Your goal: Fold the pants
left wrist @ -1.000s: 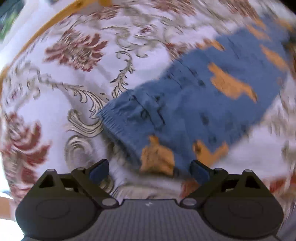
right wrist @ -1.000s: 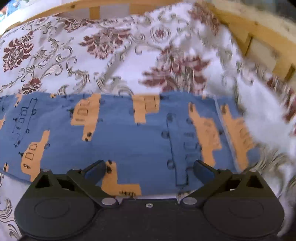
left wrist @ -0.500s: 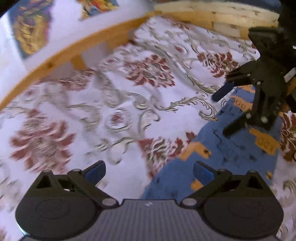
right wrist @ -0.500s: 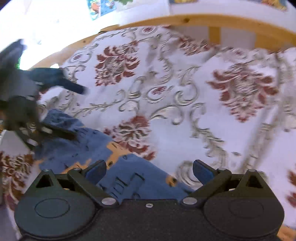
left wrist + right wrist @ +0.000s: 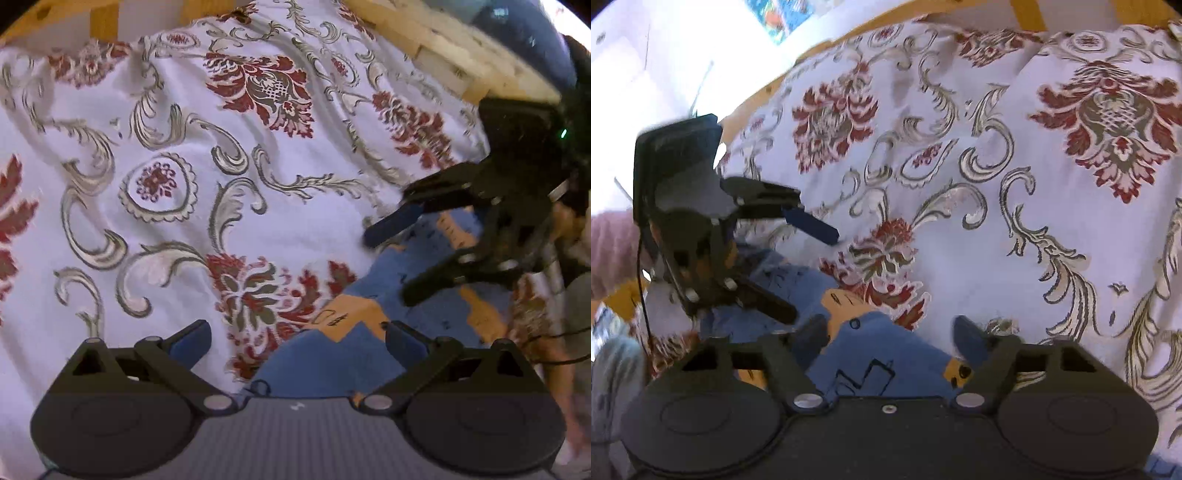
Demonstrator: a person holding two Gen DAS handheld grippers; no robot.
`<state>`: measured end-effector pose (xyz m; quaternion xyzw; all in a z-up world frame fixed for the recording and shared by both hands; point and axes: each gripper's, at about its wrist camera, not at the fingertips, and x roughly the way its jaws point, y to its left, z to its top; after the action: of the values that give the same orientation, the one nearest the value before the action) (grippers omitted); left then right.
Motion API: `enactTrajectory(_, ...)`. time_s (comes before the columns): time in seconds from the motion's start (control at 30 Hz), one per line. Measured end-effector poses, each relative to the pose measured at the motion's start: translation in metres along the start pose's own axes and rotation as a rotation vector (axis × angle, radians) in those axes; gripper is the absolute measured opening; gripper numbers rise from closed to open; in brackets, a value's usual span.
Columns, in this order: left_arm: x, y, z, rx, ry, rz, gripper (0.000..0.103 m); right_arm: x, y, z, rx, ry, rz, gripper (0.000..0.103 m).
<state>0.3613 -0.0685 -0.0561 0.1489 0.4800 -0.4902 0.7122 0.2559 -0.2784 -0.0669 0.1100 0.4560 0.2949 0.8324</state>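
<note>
Blue pants (image 5: 325,365) with orange print lie on the floral bedspread (image 5: 184,155), lower centre-right of left wrist frame. Left gripper (image 5: 297,341) spread wide, empty, over the fabric edge. Right gripper (image 5: 888,336) wide apart, empty, above pants at bottom centre.

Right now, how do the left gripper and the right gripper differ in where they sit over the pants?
The left gripper straddles the edge of the blue pants with orange vehicle prints, one finger over the white floral bedspread; the right gripper has pants across most of its gap. In each view the other gripper appears further along the same pants, on opposite sides. Both are open, gripping nothing.
</note>
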Motion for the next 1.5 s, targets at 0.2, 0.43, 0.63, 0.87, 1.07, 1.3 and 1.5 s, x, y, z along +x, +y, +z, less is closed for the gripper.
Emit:
enactTrajectory(0.2, -0.001, 0.001, 0.000, 0.010, 0.023, -0.035, 0.089, -0.006, 0.028, -0.011, -0.185, 0.020, -0.090, 0.011)
enactTrajectory(0.43, -0.018, 0.001, -0.003, -0.014, -0.003, -0.109, 0.096, -0.025, 0.105, -0.062, -0.540, -0.096, -0.347, 0.008)
enactTrajectory(0.63, -0.020, 0.005, 0.004, -0.076, 0.018, -0.166, 0.096, -0.010, 0.150, -0.122, -0.738, -0.090, -0.455, 0.007)
enactTrajectory(0.87, -0.004, -0.019, 0.009, -0.022, 0.100, -0.159, 0.092, -0.003, 0.153, -0.138, -0.710, -0.056, -0.410, 0.001)
enactTrajectory(1.07, 0.014, -0.040, 0.003, 0.063, 0.130, 0.018, 0.042, -0.014, 0.146, -0.134, -0.643, -0.134, -0.457, 0.013)
enactTrajectory(1.3, 0.007, -0.061, -0.017, 0.176, 0.076, 0.158, 0.015, -0.035, 0.100, -0.084, -0.462, -0.208, -0.362, 0.057)
enactTrajectory(1.5, 0.003, -0.084, -0.028, 0.268, 0.038, 0.244, 0.009, -0.017, 0.057, -0.033, -0.366, -0.041, -0.203, 0.052)
